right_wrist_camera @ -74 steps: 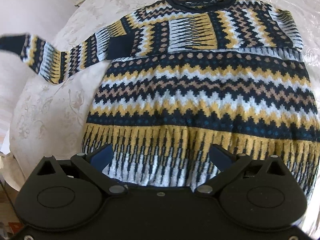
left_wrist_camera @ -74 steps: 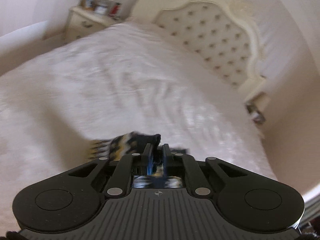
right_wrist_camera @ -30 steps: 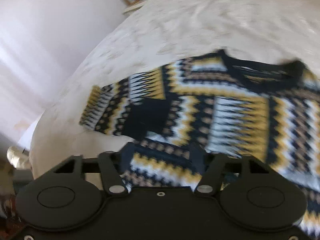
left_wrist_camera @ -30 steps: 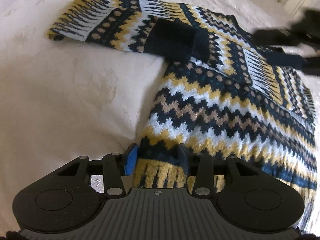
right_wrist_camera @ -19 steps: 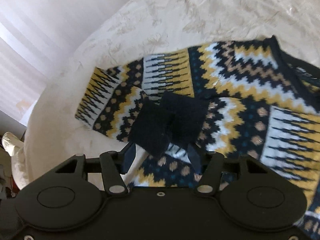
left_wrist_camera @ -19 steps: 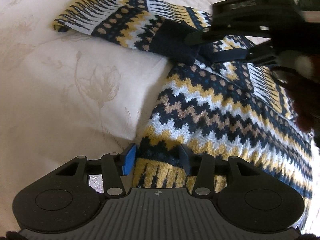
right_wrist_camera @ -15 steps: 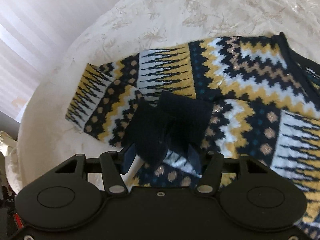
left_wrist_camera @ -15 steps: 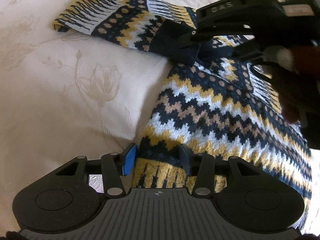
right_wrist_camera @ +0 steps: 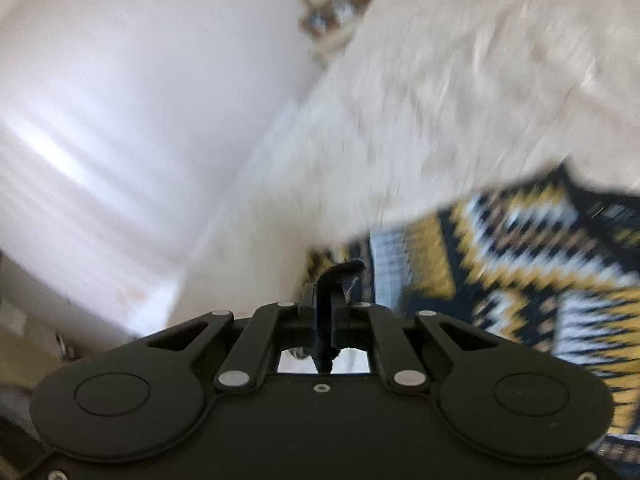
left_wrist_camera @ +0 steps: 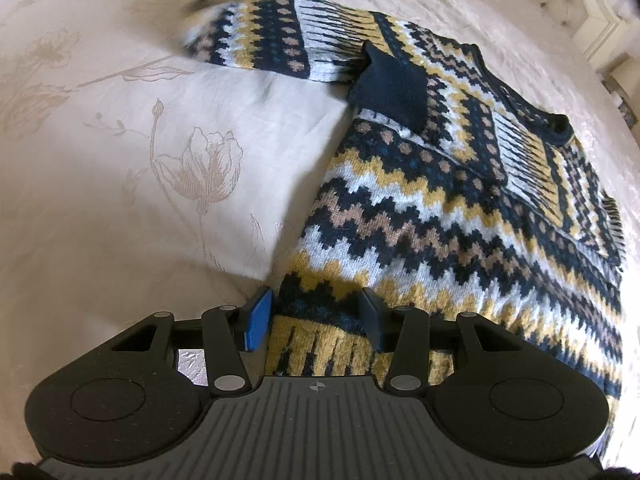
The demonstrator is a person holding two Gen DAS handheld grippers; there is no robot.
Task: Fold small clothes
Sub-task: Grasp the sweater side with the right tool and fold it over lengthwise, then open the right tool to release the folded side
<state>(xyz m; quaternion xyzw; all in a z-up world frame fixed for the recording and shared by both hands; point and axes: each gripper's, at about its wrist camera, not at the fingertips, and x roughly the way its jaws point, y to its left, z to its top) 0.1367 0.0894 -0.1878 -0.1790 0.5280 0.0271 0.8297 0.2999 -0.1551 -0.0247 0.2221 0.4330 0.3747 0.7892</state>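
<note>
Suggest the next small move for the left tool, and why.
Probably close the left tool on the hem corner of the navy, mustard and white zigzag knit sweater. Its jaws are open and straddle that fringed edge, while the right tool is shut on a dark strip of knit, so both ends seem ready to lift.
</note>
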